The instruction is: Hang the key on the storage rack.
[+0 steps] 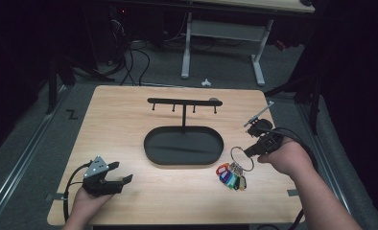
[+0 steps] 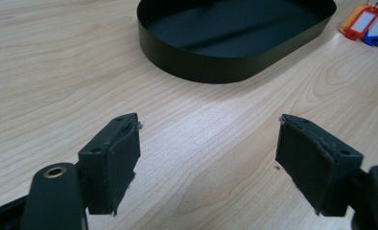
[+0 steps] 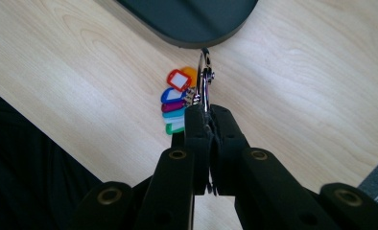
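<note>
While the right gripper has its jaws clamped on the large silver metal key ring, the ring stands on edge just right of the black oval metal tray. Its bunch of coloured plastic key tags hangs below the ring, by the tray's near right corner, lowest tags apparently touching the light wooden bench. Left gripper rests on the bench well to the tray's near left, jaws wide apart and gripping nothing.
</note>
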Available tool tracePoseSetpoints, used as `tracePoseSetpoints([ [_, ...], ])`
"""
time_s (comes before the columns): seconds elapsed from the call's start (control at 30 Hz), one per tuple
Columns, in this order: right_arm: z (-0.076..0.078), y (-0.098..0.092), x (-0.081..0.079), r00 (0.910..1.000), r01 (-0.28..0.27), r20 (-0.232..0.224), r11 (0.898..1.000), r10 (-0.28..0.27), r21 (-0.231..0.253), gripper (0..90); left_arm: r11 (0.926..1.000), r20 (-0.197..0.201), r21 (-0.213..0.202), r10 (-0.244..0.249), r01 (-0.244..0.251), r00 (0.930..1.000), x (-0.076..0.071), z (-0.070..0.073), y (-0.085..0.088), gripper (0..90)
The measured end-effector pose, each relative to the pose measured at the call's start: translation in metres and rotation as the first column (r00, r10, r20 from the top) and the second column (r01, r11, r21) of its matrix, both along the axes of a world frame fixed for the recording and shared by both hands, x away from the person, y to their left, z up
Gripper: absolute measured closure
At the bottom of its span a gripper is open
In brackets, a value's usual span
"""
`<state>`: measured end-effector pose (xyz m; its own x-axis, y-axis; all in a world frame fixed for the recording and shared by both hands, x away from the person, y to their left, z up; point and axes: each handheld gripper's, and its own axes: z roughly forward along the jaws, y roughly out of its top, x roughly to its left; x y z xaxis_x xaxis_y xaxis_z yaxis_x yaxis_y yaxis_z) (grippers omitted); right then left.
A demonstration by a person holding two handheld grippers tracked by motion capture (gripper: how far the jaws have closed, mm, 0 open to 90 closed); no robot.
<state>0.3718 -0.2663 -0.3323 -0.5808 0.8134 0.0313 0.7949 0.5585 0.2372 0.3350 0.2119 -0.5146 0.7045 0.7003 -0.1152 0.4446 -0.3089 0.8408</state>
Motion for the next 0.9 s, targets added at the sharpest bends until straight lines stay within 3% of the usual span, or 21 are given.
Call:
tracePoseSetpoints([
  [0.3,0.021,0.009,0.007,0.9993,-0.005,0.037,1.0,0.006,-0.019,87.5,0.9997,0.004,0.019,-0.014,0.014,0.9999,-0.002,0.0,-0.001,24.0],
  [0.6,0.047,0.02,0.022,0.9971,-0.005,0.075,1.0,0.006,-0.008,87.6,0.9998,0.006,0.016,-0.012,0.012,0.9999,0.0,0.0,-0.002,24.1],
  [0.9,0.06,0.025,0.033,0.9944,-0.012,0.105,1.0,0.009,0.024,87.5,0.9999,0.003,0.016,0.0,0.0,1.0,-0.001,-0.001,0.001,24.0],
])
